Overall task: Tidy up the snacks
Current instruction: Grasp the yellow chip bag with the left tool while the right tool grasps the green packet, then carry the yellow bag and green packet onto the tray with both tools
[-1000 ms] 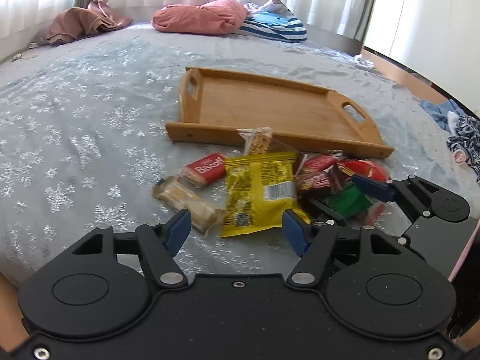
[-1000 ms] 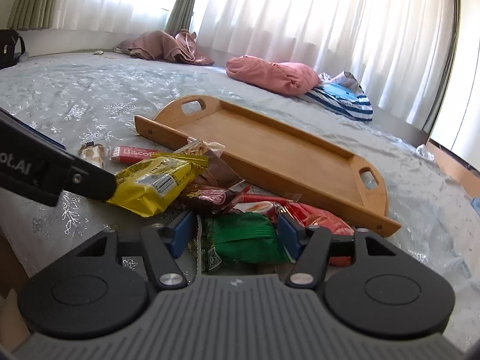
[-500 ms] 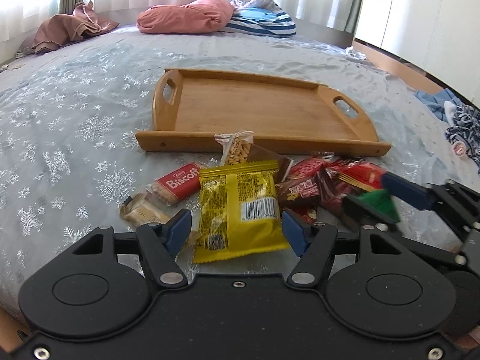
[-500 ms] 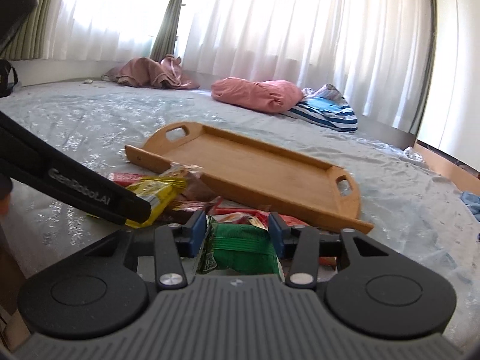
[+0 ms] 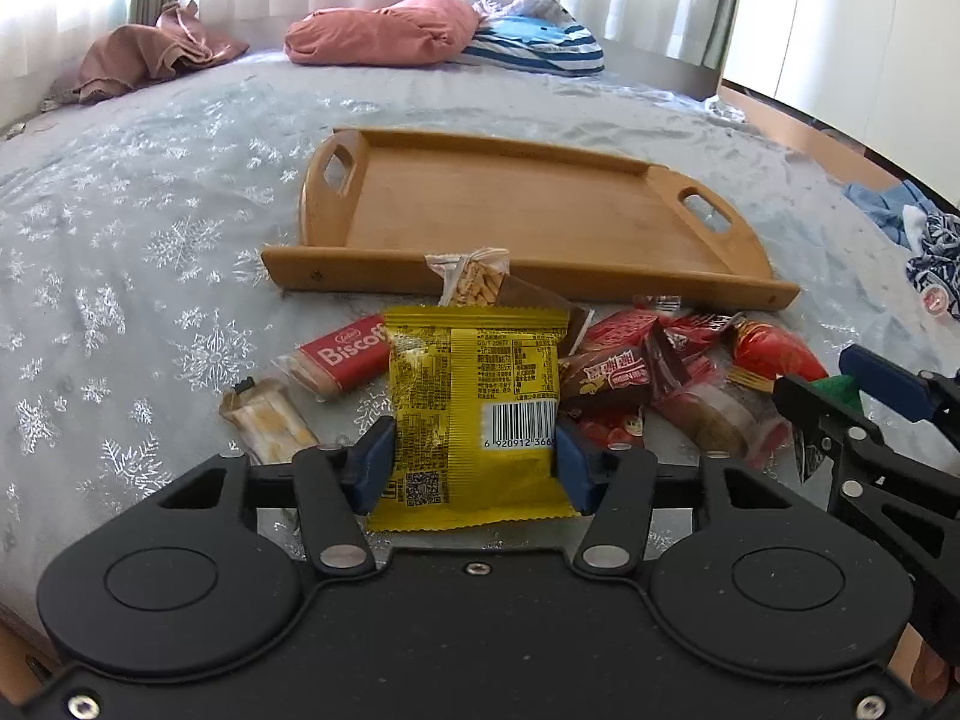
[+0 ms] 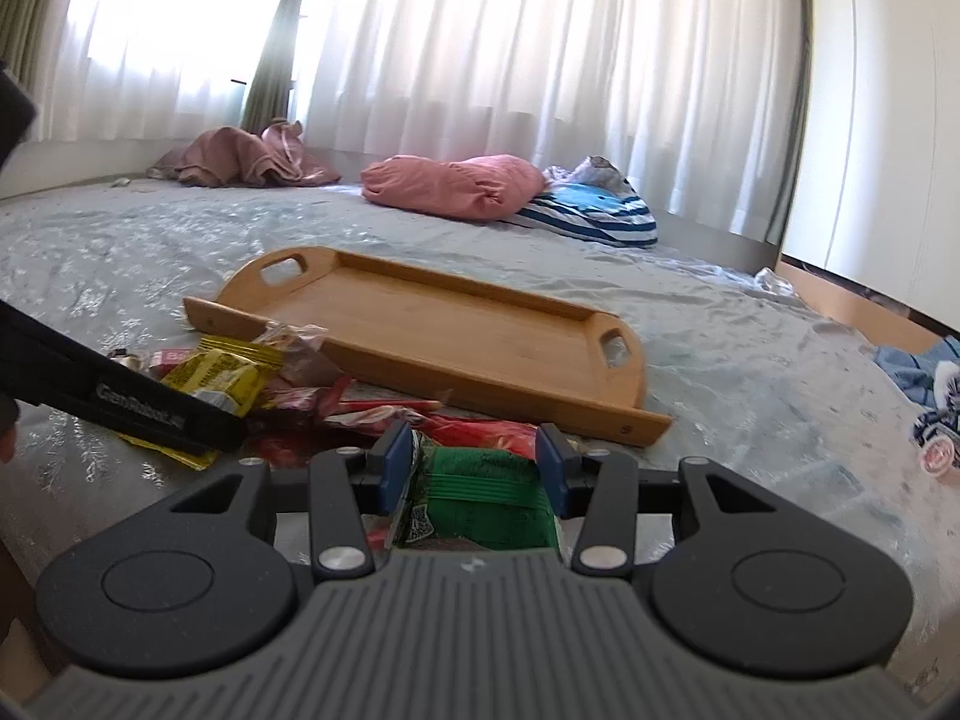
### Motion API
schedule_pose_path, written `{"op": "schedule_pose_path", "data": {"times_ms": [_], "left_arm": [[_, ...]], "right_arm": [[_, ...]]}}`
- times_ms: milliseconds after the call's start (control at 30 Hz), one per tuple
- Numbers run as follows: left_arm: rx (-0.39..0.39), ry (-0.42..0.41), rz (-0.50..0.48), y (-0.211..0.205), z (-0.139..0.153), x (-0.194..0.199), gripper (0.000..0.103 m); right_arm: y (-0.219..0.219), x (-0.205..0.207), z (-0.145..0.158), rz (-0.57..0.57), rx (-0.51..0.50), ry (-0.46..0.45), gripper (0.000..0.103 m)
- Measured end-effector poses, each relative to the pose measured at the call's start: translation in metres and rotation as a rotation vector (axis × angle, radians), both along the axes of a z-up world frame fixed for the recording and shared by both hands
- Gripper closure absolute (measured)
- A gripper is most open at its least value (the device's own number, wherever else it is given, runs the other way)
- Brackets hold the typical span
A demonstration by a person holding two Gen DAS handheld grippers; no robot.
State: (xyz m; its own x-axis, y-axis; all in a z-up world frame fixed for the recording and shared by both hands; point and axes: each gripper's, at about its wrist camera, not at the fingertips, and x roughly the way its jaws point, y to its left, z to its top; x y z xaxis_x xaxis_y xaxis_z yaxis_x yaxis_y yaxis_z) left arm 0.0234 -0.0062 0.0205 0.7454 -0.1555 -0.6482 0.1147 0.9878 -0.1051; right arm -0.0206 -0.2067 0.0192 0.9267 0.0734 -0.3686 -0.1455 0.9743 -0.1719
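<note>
A pile of snack packets lies on the bed in front of an empty wooden tray. My left gripper is shut on the yellow packet, its pads pressing both edges. My right gripper is shut on the green packet, which also shows in the left wrist view at the far right. Red and brown wrappers, a Biscoff biscuit and a pale cracker pack lie around the yellow packet. The tray also shows in the right wrist view.
The bed carries a grey snowflake cover. A pink pillow, a striped blue item and a brown cloth lie at the far edge. Clothes lie at the right. The left gripper's arm crosses the right wrist view.
Both grippers have closed: the left onto the yellow packet, the right onto the green packet. The left gripper has moved forward over the pile.
</note>
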Motion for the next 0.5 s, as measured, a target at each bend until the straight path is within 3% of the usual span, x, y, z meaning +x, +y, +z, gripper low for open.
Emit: {"op": "schedule_pose_path", "data": {"times_ms": [200,500], "left_arm": [[0.033,-0.021,-0.022,-0.005,0.004,-0.009,0.05],[0.033,-0.012,-0.006,-0.004,0.006,-0.018,0.05]], "right_arm": [[0.002,-0.001,-0.008,-0.014,-0.026,0.021,0.047],[0.001,-0.005,-0.015,-0.021,-0.015,0.047,0.025]]}}
